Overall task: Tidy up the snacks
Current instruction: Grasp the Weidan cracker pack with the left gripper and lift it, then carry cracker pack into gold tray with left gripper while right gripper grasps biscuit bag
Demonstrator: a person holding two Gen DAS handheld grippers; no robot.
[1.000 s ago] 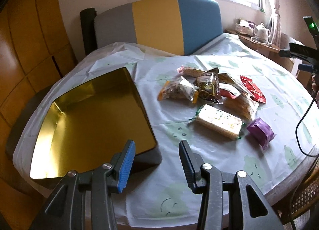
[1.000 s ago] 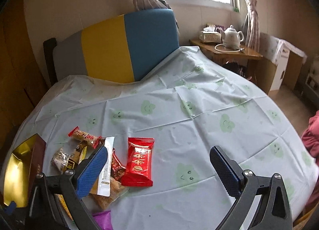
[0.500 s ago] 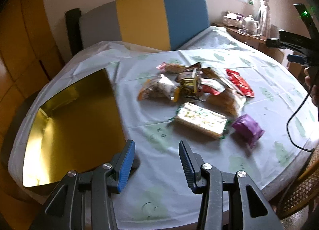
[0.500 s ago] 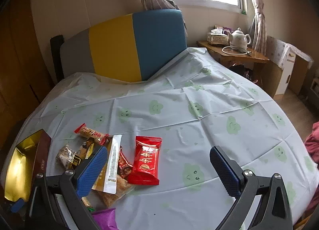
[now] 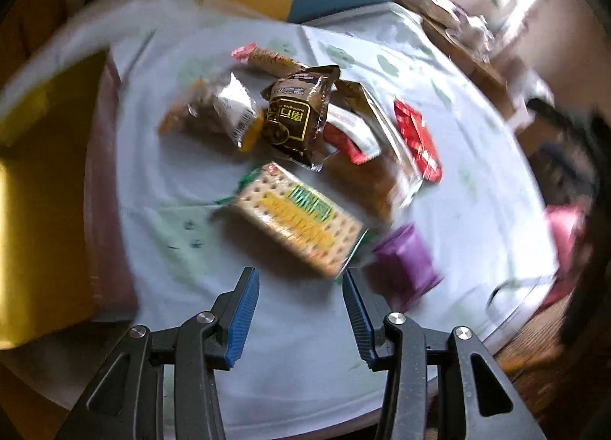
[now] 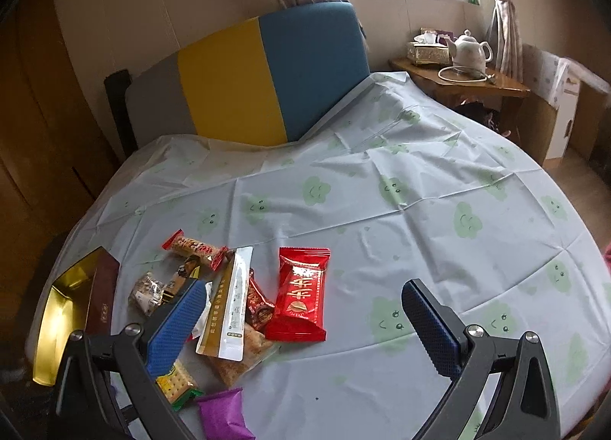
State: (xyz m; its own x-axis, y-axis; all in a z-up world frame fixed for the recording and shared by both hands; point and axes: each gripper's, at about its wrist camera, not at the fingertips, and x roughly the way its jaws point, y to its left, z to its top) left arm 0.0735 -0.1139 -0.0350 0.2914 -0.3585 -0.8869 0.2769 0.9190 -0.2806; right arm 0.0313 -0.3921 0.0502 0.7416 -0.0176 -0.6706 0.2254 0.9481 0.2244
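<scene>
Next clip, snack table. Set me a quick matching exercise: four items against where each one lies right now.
Items:
1. cracker pack
2. purple packet
3. red packet
4. gold box

Places:
A. at the table's left edge, open
B. just ahead of the open left gripper
C. right of the cracker pack, near the table's front edge
D. on the right side of the snack pile, flat on the cloth

Pairs: 1-B, 2-C, 3-D, 4-A
</scene>
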